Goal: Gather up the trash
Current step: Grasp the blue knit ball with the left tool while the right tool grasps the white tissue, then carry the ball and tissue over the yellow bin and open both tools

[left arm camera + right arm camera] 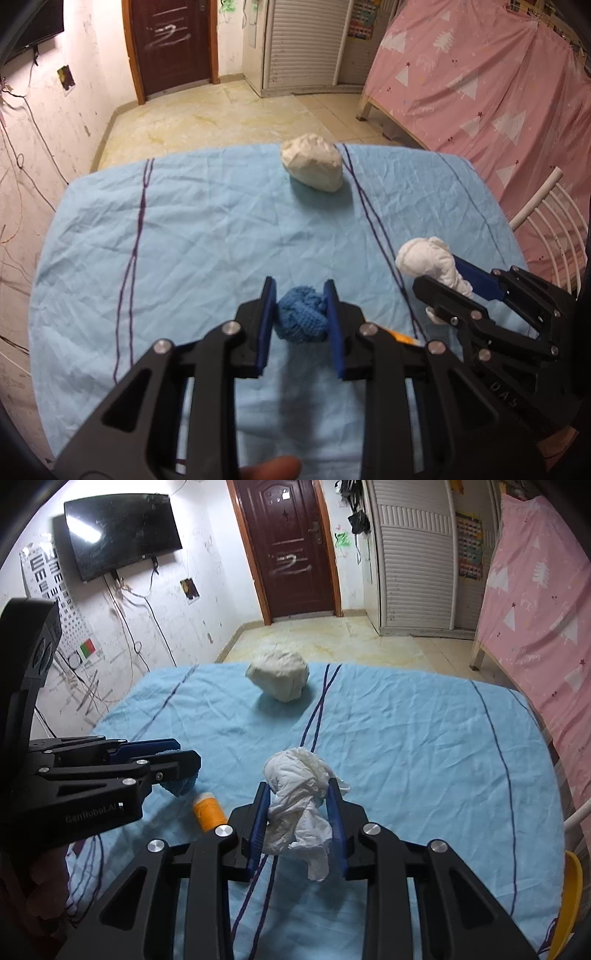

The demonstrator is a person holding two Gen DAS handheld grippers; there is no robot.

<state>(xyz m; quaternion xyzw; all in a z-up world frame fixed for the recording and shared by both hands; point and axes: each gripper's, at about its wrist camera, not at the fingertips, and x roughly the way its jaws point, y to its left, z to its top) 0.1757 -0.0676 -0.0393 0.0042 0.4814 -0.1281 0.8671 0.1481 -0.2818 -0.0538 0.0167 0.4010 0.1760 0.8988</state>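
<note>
My left gripper [301, 295] is shut on a crumpled blue cloth wad [302, 319] and holds it just above the blue tablecloth [184, 229]. It also shows in the right wrist view [184, 760] with the blue wad [181, 784] under its tips. My right gripper [298, 788] is shut on a crumpled white tissue [301, 805], which hangs below the fingers; it shows at the right of the left wrist view [439, 275] with the tissue [428, 260]. A larger white paper ball [313, 162] [279, 675] lies at the table's far edge.
A small orange bottle [208, 810] lies on its side on the cloth between the two grippers. A white chair back [546, 218] stands at the table's right side, with a pink-covered bed [480, 92] behind. A yellow object [570, 897] sits at the table's near right edge.
</note>
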